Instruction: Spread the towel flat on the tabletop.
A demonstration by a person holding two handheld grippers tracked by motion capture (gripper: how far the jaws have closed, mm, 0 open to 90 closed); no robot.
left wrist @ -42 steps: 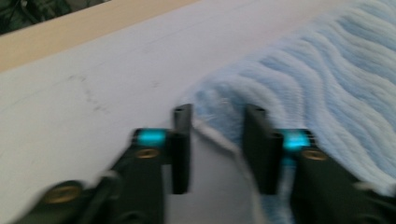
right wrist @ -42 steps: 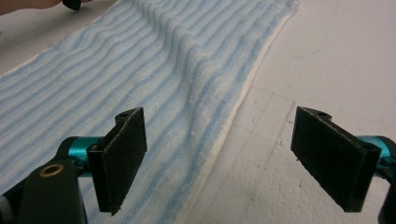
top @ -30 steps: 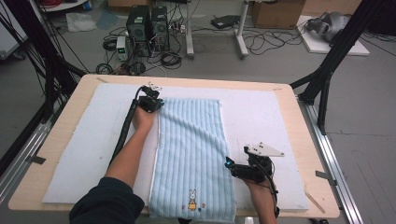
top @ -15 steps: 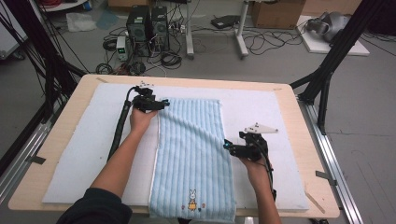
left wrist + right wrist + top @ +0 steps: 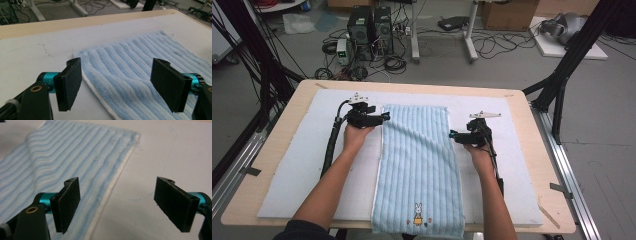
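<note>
While spread flat, striped towel (image 5: 419,160).

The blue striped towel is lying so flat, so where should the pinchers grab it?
Best at its long side edges, I think. The blue striped towel lies flat on the white mat, so nothing sticks up in the middle. The left gripper and right gripper are open beside those edges; each could slide in sideways, low, one jaw slipping under the white hem.

Left gripper (image 5: 116,83), jaws just opened wide, nothing clamped. Below lies the striped blue towel (image 5: 140,65) on a white mat (image 5: 37,52).
</note>
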